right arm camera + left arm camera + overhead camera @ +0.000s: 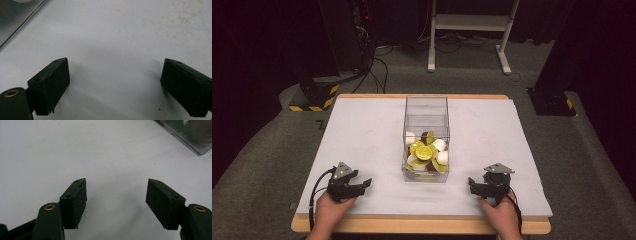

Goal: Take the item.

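— So, what is sitting between the grippers?
— A clear box (426, 131) on the white table (362, 130), holding yellow, white and brown pieces (426, 152) too small to identify.
— And the grippers?
— The left gripper (362, 184) and right gripper (473, 183) are resting on either side, jaws spread, gripping nothing; each gripper view is cutting the box off at a corner.

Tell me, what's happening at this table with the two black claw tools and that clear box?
A person sits at a white table holding a two-jaw tool in each hand. The left gripper and right gripper both rest near the front edge, jaws open and holding nothing. Between them, farther back, stands a clear plastic box partly filled with small capsules, green, white and brown. Nothing is being picked up at the moment.
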The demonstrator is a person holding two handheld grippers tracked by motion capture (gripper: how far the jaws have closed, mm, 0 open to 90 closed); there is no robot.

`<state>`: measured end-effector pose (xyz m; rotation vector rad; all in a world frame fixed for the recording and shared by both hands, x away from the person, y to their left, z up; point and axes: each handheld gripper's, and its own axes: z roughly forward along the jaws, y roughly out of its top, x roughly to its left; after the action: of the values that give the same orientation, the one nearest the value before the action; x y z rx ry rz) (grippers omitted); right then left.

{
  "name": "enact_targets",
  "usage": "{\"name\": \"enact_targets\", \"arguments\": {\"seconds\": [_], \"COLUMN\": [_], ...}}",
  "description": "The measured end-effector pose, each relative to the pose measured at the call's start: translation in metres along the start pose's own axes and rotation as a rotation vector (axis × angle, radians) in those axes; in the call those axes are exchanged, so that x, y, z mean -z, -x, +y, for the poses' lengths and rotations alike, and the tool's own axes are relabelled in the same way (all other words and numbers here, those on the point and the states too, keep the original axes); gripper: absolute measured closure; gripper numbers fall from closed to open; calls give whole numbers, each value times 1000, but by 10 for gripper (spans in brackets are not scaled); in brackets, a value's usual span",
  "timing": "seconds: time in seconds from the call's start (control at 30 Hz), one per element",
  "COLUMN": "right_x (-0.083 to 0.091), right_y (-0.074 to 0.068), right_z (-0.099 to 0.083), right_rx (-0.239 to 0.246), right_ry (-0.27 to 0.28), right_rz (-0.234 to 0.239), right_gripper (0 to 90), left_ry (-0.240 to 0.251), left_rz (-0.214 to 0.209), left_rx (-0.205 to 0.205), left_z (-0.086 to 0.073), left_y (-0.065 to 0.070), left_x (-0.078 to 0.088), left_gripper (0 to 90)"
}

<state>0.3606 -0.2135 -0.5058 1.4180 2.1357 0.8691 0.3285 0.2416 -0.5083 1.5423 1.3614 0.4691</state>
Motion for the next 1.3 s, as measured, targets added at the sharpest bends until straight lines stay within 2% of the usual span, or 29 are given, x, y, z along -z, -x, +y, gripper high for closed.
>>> {"name": "enact_targets", "arguments": {"seconds": [0.03,0.13,0.23,0.33,0.4,0.43,0.53,0.63,0.67,0.7,0.8,0.87,0.9,1.13,1.23,1.3], "right_x": [0,0,0,0,0,0,0,0,0,0,0,0,0,0,0,0], "right_y": [0,0,0,0,0,0,0,0,0,0,0,0,0,0,0,0], "right_z": [0,0,0,0,0,0,0,0,0,0,0,0,0,0,0,0], "right_rx": [0,0,0,1,1,1,6,6,6,6,6,6,6,-1,-1,-1], "right_ry": [0,0,0,1,3,2,4,5,5,5,5,5,5,0,-2,-2], "right_rz": [0,0,-1,-1,-1,-1,-2,-3,-2,-3,-3,-2,-2,1,0,0], "right_gripper": [86,86,85,86,86,86,87,87,87,87,87,87,87,86,87,87], "left_ry": [-1,3,20,20,35,31,46,50,57,49,59,72,87,87,92,89], "left_rz": [0,-24,-46,-63,-77,-85,-100,-104,-107,-110,-110,-104,-104,-122,-133,-138], "left_rx": [-16,-28,-15,-37,-18,-33,-40,-60,-54,-72,-69,-83,-70,-90,-66,-84], "left_z": [1,2,3,4,5,5,7,8,7,8,8,9,9,13,14,15], "left_y": [0,3,7,6,8,8,10,14,15,16,18,19,20,22,26,28], "left_x": [1,5,5,6,5,6,6,6,5,6,6,7,7,8,7,7], "left_gripper": [333,344,348,351,353,353,352,355,357,358,360,363,363,360,356,352]}}
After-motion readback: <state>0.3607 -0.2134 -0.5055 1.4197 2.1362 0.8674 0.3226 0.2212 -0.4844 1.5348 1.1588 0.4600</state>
